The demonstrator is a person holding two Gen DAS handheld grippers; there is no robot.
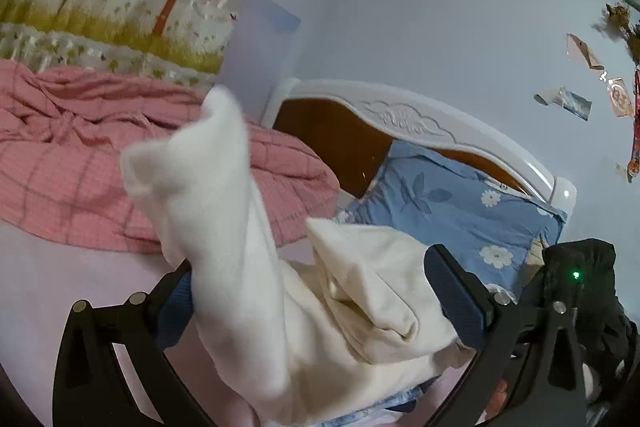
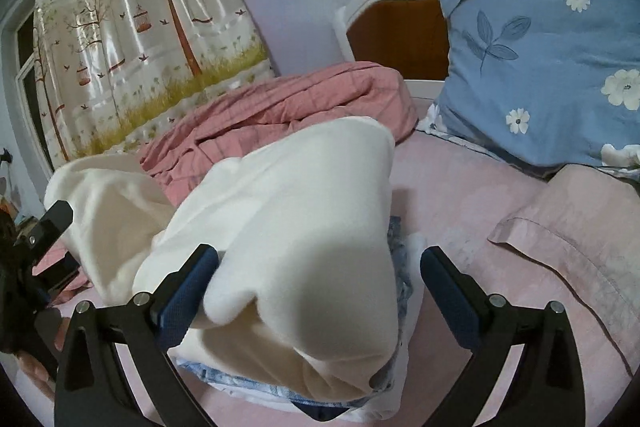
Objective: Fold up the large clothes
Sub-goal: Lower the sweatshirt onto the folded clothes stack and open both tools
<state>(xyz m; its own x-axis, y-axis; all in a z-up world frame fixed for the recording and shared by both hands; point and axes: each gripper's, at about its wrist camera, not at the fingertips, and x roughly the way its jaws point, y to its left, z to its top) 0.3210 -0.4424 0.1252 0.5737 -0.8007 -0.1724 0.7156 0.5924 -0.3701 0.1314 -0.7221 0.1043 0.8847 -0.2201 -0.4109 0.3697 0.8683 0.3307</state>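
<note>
Pink bedsheet (image 2: 460,211) below tree-print curtain (image 2: 132,39).

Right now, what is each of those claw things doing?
Left gripper: open, with the cream-white fleece garment draped between its fingers.
Right gripper: open around that garment.

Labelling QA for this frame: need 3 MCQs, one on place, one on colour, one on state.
1. Where does the white garment lie?
A. on the floor
B. on a blue-patterned pile on the bed
C. over the headboard

2. What colour is the crumpled blanket behind it?
A. pink
B. green
C. black

3. How do the two grippers stand?
A. both shut on cloth
B. one open, one shut
C. both open, with cloth between the fingers

Key: B, blue-patterned fabric shows under the garment's edge on the pink sheet; A, the blanket is pink check; C, the left gripper and right gripper both have jaws spread wide around the garment.
</note>
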